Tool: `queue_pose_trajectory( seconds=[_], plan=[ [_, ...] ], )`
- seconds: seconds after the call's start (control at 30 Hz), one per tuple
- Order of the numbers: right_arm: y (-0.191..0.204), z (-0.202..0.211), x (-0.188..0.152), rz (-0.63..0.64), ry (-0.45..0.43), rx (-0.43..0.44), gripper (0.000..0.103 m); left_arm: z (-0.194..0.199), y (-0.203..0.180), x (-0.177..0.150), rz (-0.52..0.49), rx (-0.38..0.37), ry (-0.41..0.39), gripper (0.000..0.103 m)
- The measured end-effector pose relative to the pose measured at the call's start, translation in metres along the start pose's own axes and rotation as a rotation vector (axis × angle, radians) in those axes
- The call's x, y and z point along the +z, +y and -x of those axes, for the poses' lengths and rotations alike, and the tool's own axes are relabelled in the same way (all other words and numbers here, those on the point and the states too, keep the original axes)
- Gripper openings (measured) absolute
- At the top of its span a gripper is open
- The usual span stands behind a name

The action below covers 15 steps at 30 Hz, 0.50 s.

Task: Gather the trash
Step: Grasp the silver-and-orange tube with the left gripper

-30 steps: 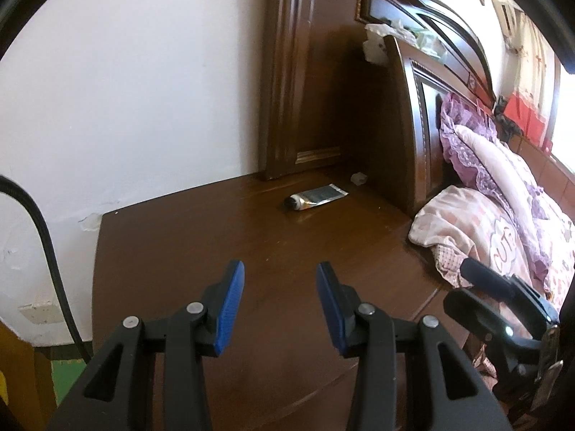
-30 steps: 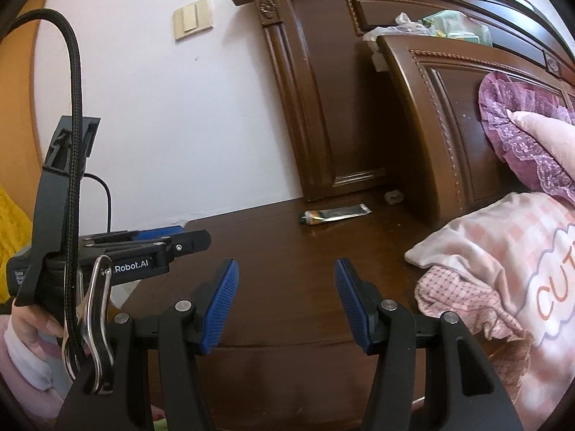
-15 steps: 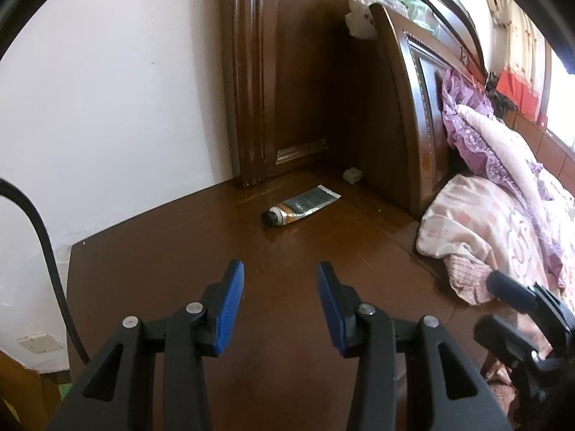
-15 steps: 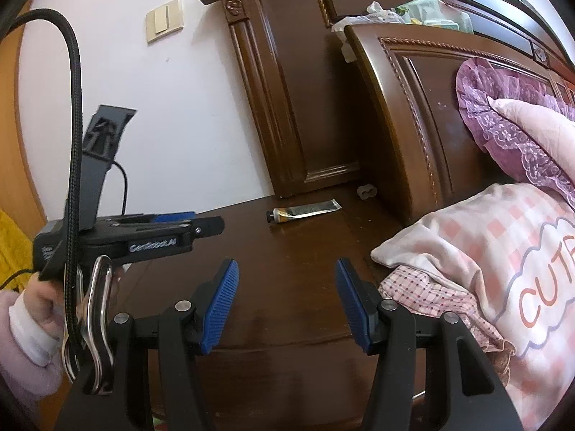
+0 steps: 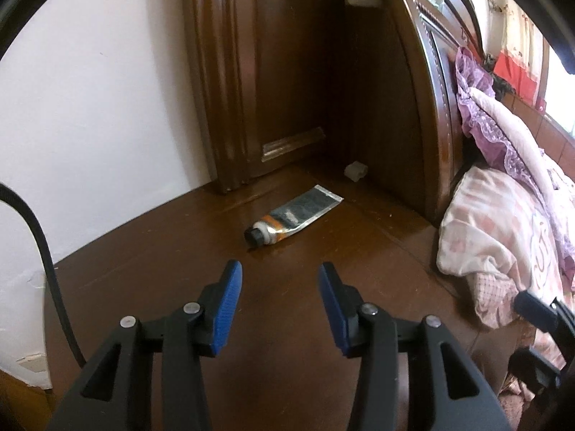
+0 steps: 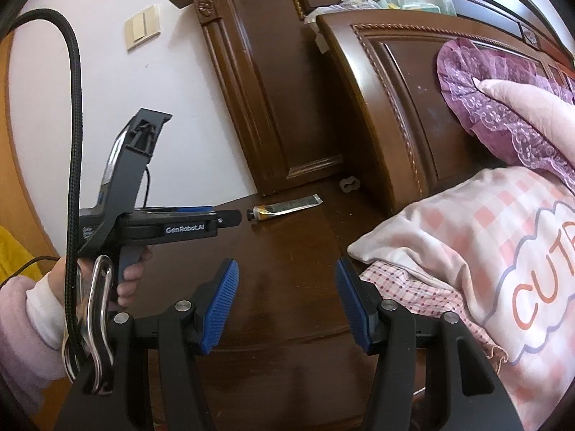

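Your left gripper (image 5: 276,289) has come much closer to the squeezed metal tube (image 5: 293,218) over the last second: the tube, small and far back before, now lies just beyond the fingertips, flat on the dark wooden surface (image 5: 151,262), black cap toward you, crimped end toward the far right. The left jaws have barely widened; they stand partly open and empty. You look lined up for the pick, though the tube lies slantwise to the jaws, so a small wrist turn may help.

Your right gripper (image 6: 285,292) hangs back near the pillow (image 6: 478,237), jaws about half open, holding nothing.

A small pale scrap (image 5: 355,171) sits in the far corner against the headboard (image 5: 406,107); I cannot tell what it is. Crumpled plastic or paper atop the headboard is cut off at the frame edge. No bin is in view.
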State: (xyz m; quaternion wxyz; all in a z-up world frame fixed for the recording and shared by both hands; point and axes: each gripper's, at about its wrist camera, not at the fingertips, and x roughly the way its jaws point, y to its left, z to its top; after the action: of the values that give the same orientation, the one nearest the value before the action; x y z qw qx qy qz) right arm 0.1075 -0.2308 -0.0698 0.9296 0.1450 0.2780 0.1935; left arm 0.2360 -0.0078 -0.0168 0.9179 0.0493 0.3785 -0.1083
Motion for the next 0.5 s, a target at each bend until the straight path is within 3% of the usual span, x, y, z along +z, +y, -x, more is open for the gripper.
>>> queue_pose_trajectory(
  seconds=[0.33,0.5],
  plan=[
    [-0.013,-0.007,-0.001,-0.013,0.017,-0.003,0.057,-0.045,-0.009,0.028,-0.123,0.005,0.032,0.048],
    [-0.021,-0.011,-0.002,-0.023,0.029,-0.001,0.057,-0.07,-0.013,0.041,-0.194,0.015,0.096,0.053]
  ],
)
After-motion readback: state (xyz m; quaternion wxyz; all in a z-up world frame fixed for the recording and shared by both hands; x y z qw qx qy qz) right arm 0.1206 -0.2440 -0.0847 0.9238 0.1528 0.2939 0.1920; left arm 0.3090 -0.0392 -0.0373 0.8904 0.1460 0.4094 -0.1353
